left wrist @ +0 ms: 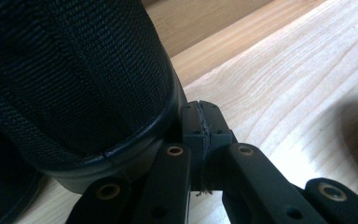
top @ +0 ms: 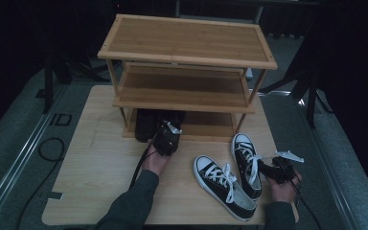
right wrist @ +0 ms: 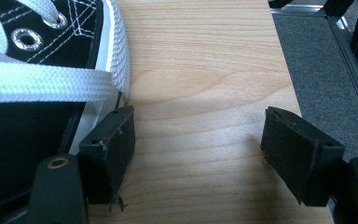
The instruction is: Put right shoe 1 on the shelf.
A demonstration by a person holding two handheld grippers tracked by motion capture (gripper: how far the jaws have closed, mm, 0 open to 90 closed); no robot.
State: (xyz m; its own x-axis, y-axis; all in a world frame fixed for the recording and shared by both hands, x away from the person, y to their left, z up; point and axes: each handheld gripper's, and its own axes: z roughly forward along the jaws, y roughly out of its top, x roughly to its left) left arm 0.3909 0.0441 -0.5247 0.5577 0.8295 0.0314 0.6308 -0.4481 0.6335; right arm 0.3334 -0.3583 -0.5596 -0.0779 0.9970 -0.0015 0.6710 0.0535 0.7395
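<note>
Two forearms are stretched over the table (top: pixel 100 158)
Left gripper (top: pixel 165 142) is clenched empty beside a black shoe (top: pixel 147 123); right gripper (top: pixel 274 168) is held released beside a black-and-white sneaker (top: pixel 247 163)

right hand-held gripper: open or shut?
Open. The right hand-held gripper has pads standing wide apart, bare table between them, beside the sneaker.

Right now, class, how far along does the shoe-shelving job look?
Done, apparently: a dark shoe sits at the rack's bottom shelf. In hand: the left claw is shut beside that shoe, gripping nothing; the right claw stands open next to one sneaker. Left: both black-and-white sneakers lie on the table, and the top shelf and middle shelf are bare.
</note>
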